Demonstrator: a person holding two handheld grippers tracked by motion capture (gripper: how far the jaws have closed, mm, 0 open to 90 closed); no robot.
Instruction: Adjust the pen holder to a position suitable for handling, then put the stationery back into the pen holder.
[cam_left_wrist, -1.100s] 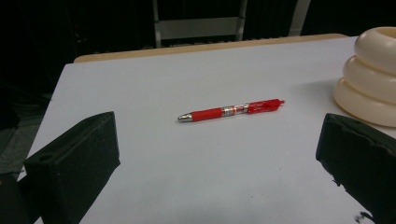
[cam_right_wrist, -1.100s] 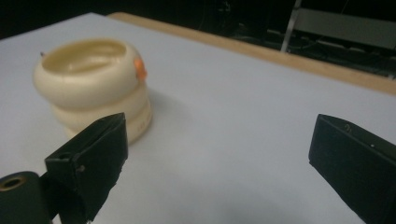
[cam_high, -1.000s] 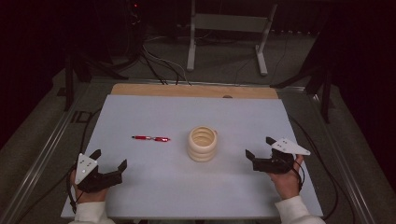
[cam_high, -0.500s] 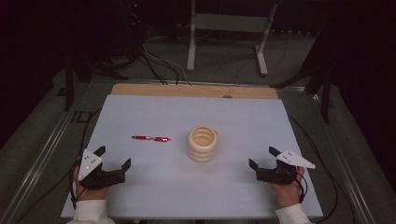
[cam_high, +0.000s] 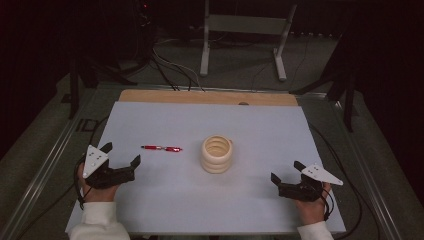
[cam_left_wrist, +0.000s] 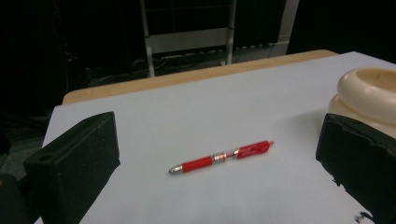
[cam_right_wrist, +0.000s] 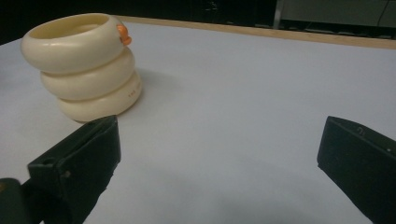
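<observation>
— Big pale blue-grey table sheet (cam_high: 210, 200) with a wooden strip (cam_high: 207, 97) showing along its far edge. What's on it?

— Near the middle, a cream holder of three stacked rings (cam_high: 217, 154), standing upright. From the right gripper view there's a small orange bit (cam_right_wrist: 122, 33) on its top rim; can't make out what it is, and the faint lettering on the lowest ring is too small to read.

— And inside the holder?

— Hard to say; from above the hollow is just shadow.

— Grippers?

— Left gripper (cam_high: 121, 161) is near the table's left side, jaws spread wide, nothing between them. In its own view the right jaw cuts off part of the holder's base. Right gripper (cam_high: 286, 173) is low by the right edge, well apart from the holder; its jaws have just been opening and stand wide, nothing but bare sheet between them.

— The hands?

— Gripper bodies cover most of each, white cuffs cut off at the bottom edge.

— Smallest thing?

— A red click pen (cam_high: 161, 148), lying flat left of the holder, apart from it, ahead of the left gripper. Nothing touches it.
</observation>
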